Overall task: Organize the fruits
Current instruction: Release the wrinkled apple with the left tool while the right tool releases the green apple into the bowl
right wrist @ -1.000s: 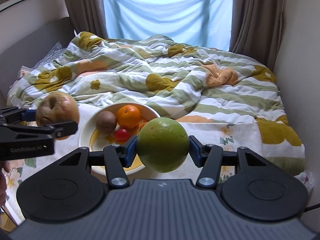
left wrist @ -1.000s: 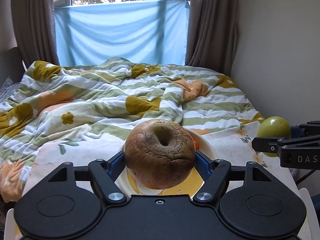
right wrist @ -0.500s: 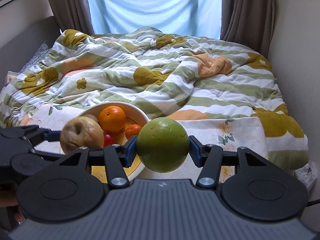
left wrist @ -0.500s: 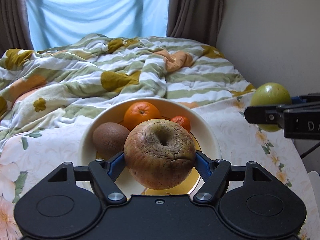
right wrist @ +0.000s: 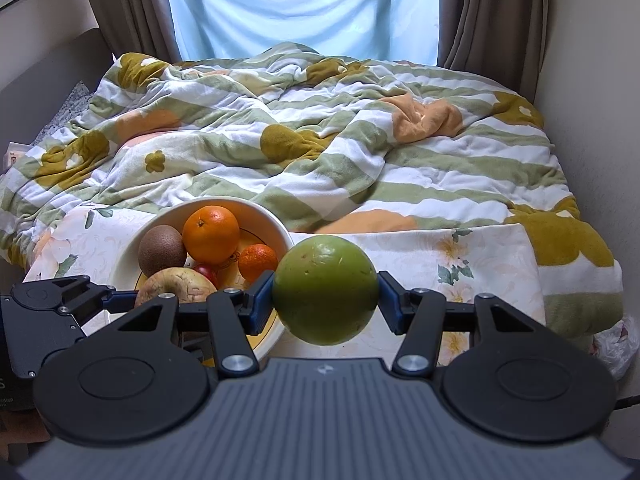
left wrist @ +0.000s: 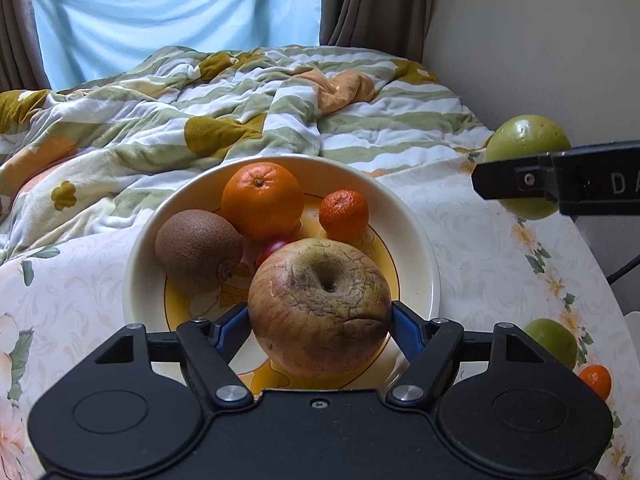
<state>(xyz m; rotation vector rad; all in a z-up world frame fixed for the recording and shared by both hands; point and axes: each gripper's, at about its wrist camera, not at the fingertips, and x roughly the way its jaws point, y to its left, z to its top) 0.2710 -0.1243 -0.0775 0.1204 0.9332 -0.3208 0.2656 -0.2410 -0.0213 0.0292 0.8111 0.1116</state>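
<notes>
Apple (left wrist: pixel 320 308), wrinkled, cracked skin, brownish-red

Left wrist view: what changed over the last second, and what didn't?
The left gripper carried the wrinkled apple down over the bowl, and its jaws are now opening, the apple between them. The right gripper stays shut on the green apple, beside the bowl. The orange, kiwi and mandarin are unmoved.
</notes>
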